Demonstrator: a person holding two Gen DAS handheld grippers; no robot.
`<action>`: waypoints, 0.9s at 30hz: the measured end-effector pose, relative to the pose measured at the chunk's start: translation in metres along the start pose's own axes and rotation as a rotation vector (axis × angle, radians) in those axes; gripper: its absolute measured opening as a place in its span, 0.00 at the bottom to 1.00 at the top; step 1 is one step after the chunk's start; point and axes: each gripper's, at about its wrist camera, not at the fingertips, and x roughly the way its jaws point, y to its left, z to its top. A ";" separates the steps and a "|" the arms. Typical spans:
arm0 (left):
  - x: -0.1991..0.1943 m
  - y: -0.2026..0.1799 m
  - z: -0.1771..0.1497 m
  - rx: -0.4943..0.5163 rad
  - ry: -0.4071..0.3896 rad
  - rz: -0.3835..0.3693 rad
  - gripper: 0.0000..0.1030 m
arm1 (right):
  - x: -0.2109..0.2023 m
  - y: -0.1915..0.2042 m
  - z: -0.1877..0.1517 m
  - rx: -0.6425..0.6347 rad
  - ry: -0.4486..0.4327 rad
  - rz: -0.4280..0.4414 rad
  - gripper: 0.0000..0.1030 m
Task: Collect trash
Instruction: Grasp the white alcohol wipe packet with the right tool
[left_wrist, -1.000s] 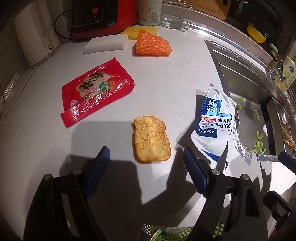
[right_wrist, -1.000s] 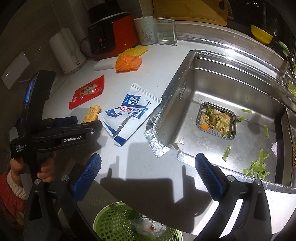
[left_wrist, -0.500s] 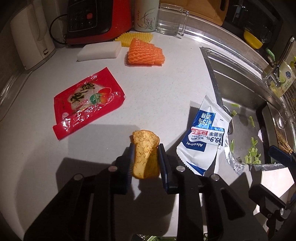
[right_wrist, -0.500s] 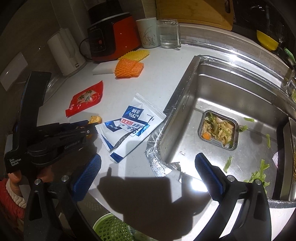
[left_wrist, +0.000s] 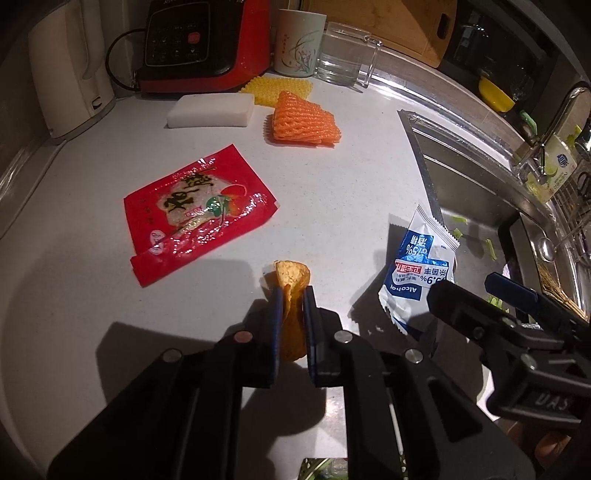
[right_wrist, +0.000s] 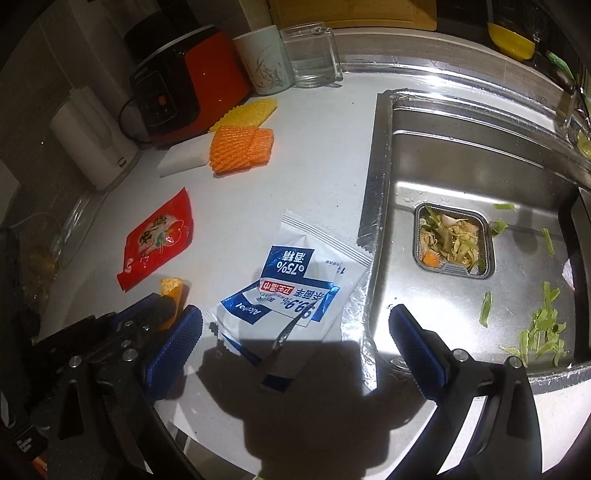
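Left gripper (left_wrist: 291, 295) clamped on the orange chip (left_wrist: 291, 284), pads pinching it from both sides, chip on edge and curled, lifted off the counter (left_wrist: 332, 177); red wrapper (left_wrist: 195, 210) flat on the counter ahead-left; white-and-blue alcohol wipe packet (left_wrist: 421, 269) to the right by the sink (left_wrist: 480, 192) edge; orange foam net (left_wrist: 304, 123) and white foam block (left_wrist: 210, 115) further back, near the red cooker (left_wrist: 207, 44); right gripper's body enters at lower right. Right wrist view: right gripper (right_wrist: 295, 347) released, fingers spread wide over the packet (right_wrist: 295, 284) near the counter's front edge, not touching it; left gripper (right_wrist: 162, 314) at left with the chip (right_wrist: 173, 291) in it; wrapper (right_wrist: 159, 240) beyond; sink strainer (right_wrist: 454, 240) full of vegetable scraps.
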 end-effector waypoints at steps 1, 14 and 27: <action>-0.003 0.004 0.000 0.002 -0.007 -0.001 0.11 | 0.002 0.004 0.000 0.000 -0.002 -0.013 0.97; -0.016 0.067 -0.007 -0.077 -0.022 -0.014 0.11 | 0.040 0.037 -0.003 -0.018 0.029 -0.174 0.87; -0.013 0.082 -0.015 -0.109 -0.018 -0.030 0.11 | 0.043 0.054 -0.002 -0.137 0.022 -0.197 0.53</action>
